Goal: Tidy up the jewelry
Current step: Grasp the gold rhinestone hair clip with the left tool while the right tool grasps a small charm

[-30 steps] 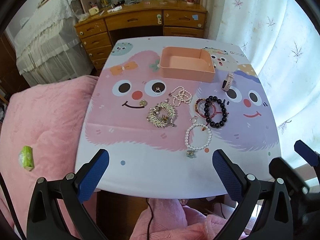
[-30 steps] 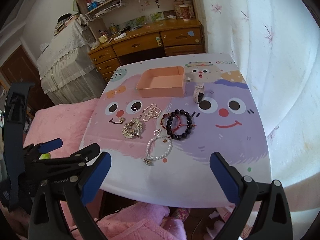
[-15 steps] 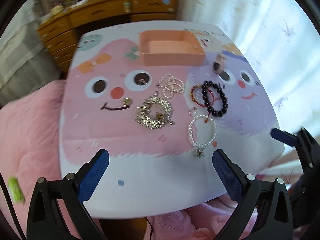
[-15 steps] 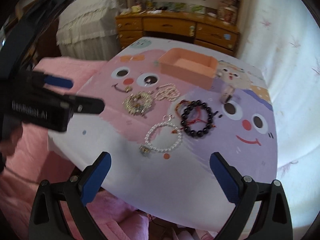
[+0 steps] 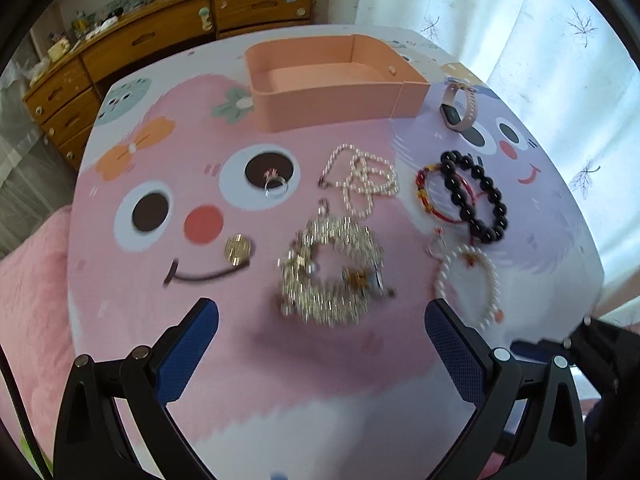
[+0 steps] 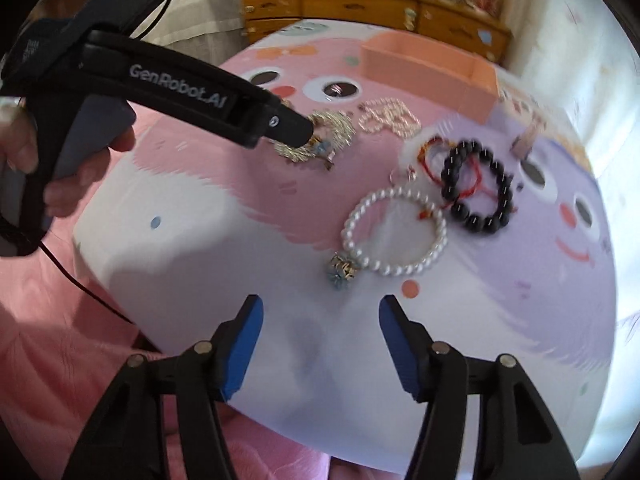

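Jewelry lies on a cartoon-print table (image 5: 120, 288). A silver leaf necklace (image 5: 332, 268) sits just ahead of my open, empty left gripper (image 5: 320, 344). A white pearl bracelet (image 6: 394, 232) lies just ahead of my right gripper (image 6: 320, 344), which is open and empty, jaws narrower than the left's. A black bead bracelet (image 5: 476, 196), red cord bracelet (image 5: 430, 196), pearl strand (image 5: 364, 180), ring (image 5: 276, 186), gold coin (image 5: 238, 249) and pink watch band (image 5: 460, 106) lie around. A pink tray (image 5: 332, 108) stands behind, empty.
A wooden dresser (image 5: 168, 40) stands beyond the table. Pink bedding (image 5: 28, 300) lies to the left and below. White curtains (image 5: 540, 32) hang on the right. The left gripper's body (image 6: 180, 96) reaches over the table's left side in the right wrist view.
Both grippers have moved forward and down over the table, toward the jewelry. The right gripper's jaws have narrowed. The jewelry has not moved.
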Action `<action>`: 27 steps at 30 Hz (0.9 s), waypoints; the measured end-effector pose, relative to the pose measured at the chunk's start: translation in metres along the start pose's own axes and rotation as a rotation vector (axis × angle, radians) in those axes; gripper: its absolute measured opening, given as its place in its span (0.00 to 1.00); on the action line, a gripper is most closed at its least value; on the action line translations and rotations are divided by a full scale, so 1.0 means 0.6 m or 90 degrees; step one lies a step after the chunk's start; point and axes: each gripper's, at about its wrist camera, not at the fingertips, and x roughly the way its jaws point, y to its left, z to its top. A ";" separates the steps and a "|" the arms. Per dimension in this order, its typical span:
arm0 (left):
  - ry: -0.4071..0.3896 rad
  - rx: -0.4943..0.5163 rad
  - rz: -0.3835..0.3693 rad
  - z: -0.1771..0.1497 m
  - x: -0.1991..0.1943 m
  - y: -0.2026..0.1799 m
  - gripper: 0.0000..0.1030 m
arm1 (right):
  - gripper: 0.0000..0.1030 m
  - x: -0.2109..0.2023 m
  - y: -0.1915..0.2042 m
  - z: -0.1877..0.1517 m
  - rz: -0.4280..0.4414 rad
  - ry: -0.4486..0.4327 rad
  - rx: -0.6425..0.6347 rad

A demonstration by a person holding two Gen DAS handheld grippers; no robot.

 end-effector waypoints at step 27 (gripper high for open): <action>-0.012 -0.053 0.072 0.007 0.072 -0.021 0.67 | 0.10 0.021 -0.017 0.029 0.009 -0.016 0.043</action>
